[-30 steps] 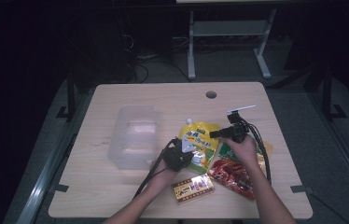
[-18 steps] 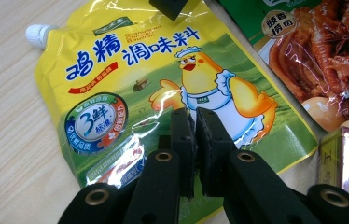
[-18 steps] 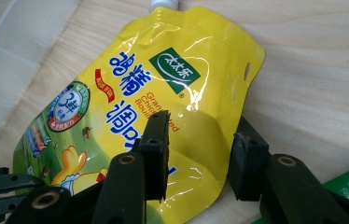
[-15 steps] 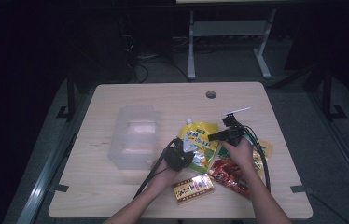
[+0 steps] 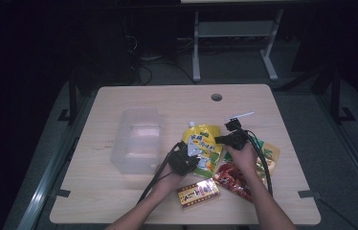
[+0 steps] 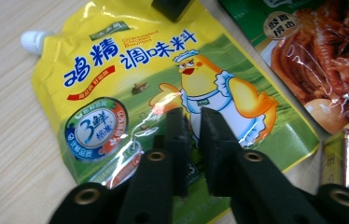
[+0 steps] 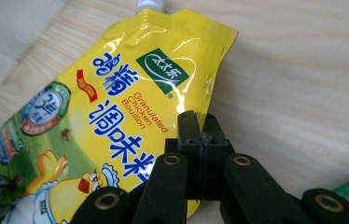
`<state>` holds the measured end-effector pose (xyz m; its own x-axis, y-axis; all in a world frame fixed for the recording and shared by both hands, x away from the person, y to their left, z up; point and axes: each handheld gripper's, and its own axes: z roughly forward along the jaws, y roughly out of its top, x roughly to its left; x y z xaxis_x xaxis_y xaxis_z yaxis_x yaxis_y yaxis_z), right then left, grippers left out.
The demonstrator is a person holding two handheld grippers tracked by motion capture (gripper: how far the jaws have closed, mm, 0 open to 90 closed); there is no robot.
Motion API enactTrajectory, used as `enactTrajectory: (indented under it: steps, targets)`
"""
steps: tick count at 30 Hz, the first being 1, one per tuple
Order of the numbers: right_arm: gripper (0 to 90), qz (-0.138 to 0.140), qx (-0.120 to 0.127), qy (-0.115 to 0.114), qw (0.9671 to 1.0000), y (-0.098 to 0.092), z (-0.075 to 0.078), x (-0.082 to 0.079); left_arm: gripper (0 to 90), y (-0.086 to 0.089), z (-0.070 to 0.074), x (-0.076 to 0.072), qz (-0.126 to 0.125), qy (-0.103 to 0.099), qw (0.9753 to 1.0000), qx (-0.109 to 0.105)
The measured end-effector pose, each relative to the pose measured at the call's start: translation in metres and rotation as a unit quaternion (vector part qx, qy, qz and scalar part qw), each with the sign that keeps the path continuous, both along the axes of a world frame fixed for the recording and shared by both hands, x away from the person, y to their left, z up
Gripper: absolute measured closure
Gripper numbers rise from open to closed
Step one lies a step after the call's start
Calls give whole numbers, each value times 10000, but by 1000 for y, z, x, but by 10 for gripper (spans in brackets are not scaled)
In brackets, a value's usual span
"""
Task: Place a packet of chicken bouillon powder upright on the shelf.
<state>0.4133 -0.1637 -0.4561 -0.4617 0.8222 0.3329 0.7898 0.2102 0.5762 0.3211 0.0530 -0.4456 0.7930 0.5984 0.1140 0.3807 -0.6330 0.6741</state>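
A yellow spouted pouch of chicken bouillon (image 5: 205, 143) lies flat at the table's middle. My left gripper (image 5: 192, 153) hangs over its lower part. In the left gripper view the jaws (image 6: 195, 122) stand almost together above the printed chicken on the pouch (image 6: 130, 70), with nothing between them. My right gripper (image 5: 219, 140) points at the pouch from the right. Its jaws (image 7: 199, 122) are pressed together at the right edge of the pouch (image 7: 116, 93), and I cannot tell whether they pinch it.
A clear plastic container (image 5: 136, 141) stands left of the pouch. A green food packet (image 5: 270, 153), a red packet (image 5: 232, 177) and a small red-and-gold box (image 5: 197, 193) lie to the right and front. A cable hole (image 5: 216, 97) sits near the far edge.
My right gripper has shifted slightly left, closer to the pouch's right edge. The left gripper has barely moved.
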Motion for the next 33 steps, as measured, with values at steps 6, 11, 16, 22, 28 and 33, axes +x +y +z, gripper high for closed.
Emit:
enactTrajectory:
  steps: [6, 11, 16, 22, 28, 33]
  targets:
    - [896, 55, 52, -216, 9997, 0, 14, -3, 698, 5, 7, -2, 12, 105, 9997, -238]
    - [896, 157, 103, -401, 9990, 2, 36, -7, 667, 8, 14, -7, -80, 150, 9988, -451]
    - [897, 313, 172, -609, 9975, 6, 60, -13, 609, 12, 21, -17, -130, 75, 9981, -592]
    - [898, 567, 184, -932, 9939, 15, 85, -20, 573, 18, 26, -28, -257, -76, 9973, -686]
    - [897, 743, 200, -1256, 9891, 19, 102, -28, 555, 22, 28, -35, -312, -154, 9971, -682]
    - [897, 897, 218, -1584, 9831, 20, 112, -38, 541, 23, 27, -35, -258, -141, 9972, -688]
